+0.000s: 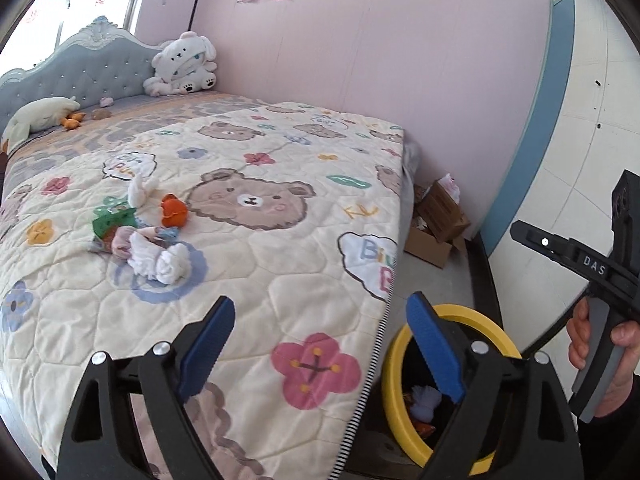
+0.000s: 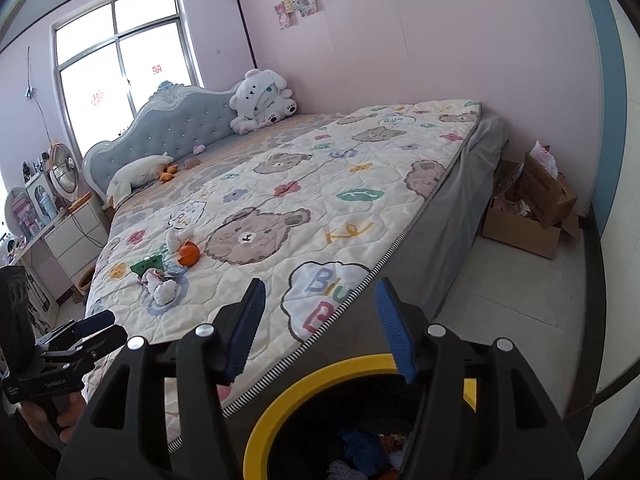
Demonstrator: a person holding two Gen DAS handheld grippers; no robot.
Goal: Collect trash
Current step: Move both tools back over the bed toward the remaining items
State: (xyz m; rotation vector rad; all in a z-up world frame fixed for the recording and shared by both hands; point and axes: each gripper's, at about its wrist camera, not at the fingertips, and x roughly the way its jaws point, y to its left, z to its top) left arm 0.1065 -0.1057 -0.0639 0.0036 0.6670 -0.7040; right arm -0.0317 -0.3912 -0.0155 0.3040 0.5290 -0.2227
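The left gripper stands released with nothing between its blue pads, spanning the bed's corner and the yellow-rimmed bin at its 5 o'clock, where crumpled scraps already lie. The right gripper is likewise released and empty above that bin. The remaining trash pile, white tissues, a green wrapper and an orange scrap, sits on the bear-print quilt at 10 o'clock from both grippers.

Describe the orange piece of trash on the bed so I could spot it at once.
Find the big brown bear face printed mid-quilt. Just left of it lies a litter cluster; the orange wrapper is its nearest piece to the bear, the only bright orange among white tissues and green packaging.
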